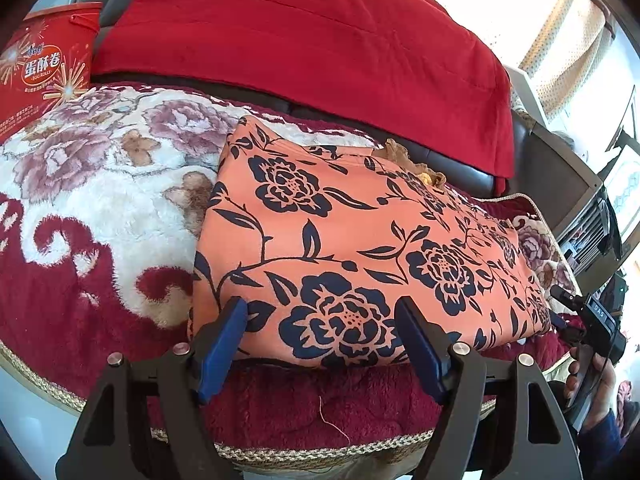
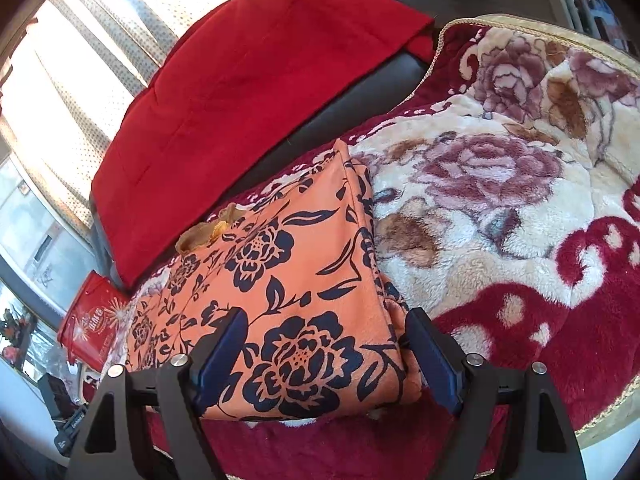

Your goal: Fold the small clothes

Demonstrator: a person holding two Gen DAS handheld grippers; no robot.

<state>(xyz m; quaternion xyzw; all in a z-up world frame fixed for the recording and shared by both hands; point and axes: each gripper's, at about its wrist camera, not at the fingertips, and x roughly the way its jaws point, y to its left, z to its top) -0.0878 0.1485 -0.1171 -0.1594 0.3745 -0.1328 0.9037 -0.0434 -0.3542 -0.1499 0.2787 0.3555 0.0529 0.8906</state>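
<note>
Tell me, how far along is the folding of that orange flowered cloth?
Mostly done, it seems: the orange cloth with dark blue flowers lies as a neat layered rectangle on the plush red and cream floral blanket. Nothing is in hand: the left gripper and right gripper stand open at its near edge. Perhaps one more fold remains.
</note>
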